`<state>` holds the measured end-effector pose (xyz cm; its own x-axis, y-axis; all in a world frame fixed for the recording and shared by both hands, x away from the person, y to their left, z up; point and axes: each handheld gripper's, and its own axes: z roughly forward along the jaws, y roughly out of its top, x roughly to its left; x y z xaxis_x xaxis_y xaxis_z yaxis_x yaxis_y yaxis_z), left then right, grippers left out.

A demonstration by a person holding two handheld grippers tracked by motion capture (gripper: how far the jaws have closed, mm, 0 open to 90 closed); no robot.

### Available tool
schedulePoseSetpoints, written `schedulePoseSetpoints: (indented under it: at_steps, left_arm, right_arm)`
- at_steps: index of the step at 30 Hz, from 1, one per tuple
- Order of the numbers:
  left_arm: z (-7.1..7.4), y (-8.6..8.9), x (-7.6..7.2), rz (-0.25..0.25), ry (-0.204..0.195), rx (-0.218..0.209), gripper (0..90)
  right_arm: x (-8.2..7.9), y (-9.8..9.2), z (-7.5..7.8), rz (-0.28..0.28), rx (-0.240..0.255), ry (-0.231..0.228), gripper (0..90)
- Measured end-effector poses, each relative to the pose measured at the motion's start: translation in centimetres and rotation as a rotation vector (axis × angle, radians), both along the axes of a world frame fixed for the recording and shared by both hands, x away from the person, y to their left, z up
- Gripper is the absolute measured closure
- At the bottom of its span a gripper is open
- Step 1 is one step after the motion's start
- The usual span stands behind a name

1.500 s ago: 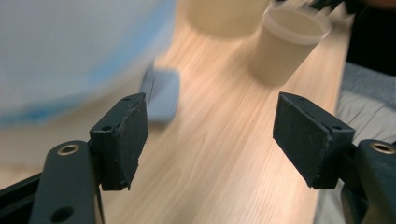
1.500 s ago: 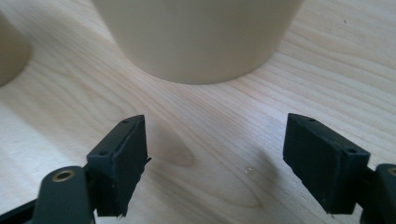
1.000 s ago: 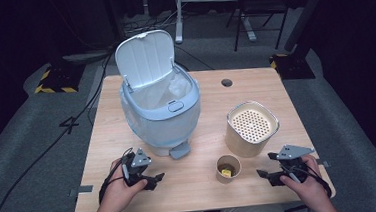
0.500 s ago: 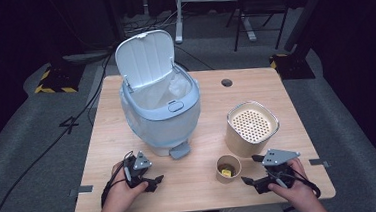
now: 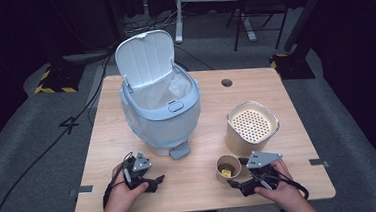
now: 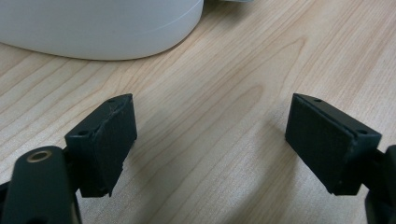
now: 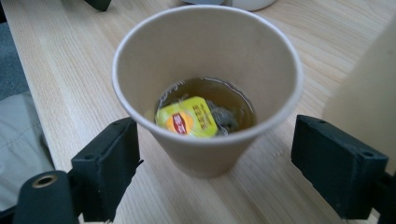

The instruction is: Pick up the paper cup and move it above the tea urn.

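Flanking a round paper cup (image 7: 205, 93), right hand-held gripper (image 7: 215, 158), jaws wide, ungrasping.

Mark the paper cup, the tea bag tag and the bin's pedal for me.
paper cup (image 7: 205, 154): right gripper view, on its outer front wall below the rim.
tea bag tag (image 7: 187, 117): right gripper view, on the yellow label's middle.
bin's pedal (image 5: 180, 149): high view, on the pedal's top face.

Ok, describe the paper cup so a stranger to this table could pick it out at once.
Start from the big blue bin with its lid up, in the middle of the wooden table. Move toward the person's right hand, past the tall tan canister with a perforated top. The paper cup stands just in front of it: smaller, open-topped, holding brown tea and a yellow tea-bag tag.
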<state>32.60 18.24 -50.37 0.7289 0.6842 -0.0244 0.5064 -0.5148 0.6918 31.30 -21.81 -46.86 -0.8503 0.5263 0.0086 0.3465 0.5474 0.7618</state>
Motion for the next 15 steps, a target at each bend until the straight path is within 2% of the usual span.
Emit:
schedulePoseSetpoints:
  at_steps: [4, 6, 10, 15]
  left_arm:
    - [0.0, 0.0, 0.0, 0.000, 0.000, -0.001, 17.2]
    - [0.0, 0.0, 0.0, 0.000, 0.000, -0.001, 17.1]
    - [0.0, 0.0, 0.0, 0.002, 0.000, 0.000, 17.2]
    - [0.0, 0.0, 0.0, 0.002, 0.000, 0.000, 17.2]
  right_arm:
    - [0.1, 1.0, -0.4, -0.005, -0.002, -0.018, 16.0]
    - [0.4, 1.3, -0.8, -0.021, 0.036, -0.014, 17.2]
    - [0.6, 1.8, -1.6, -0.012, 0.055, -0.002, 20.3]
    - [0.6, 2.3, -2.2, -0.013, 0.078, -0.034, 24.0]
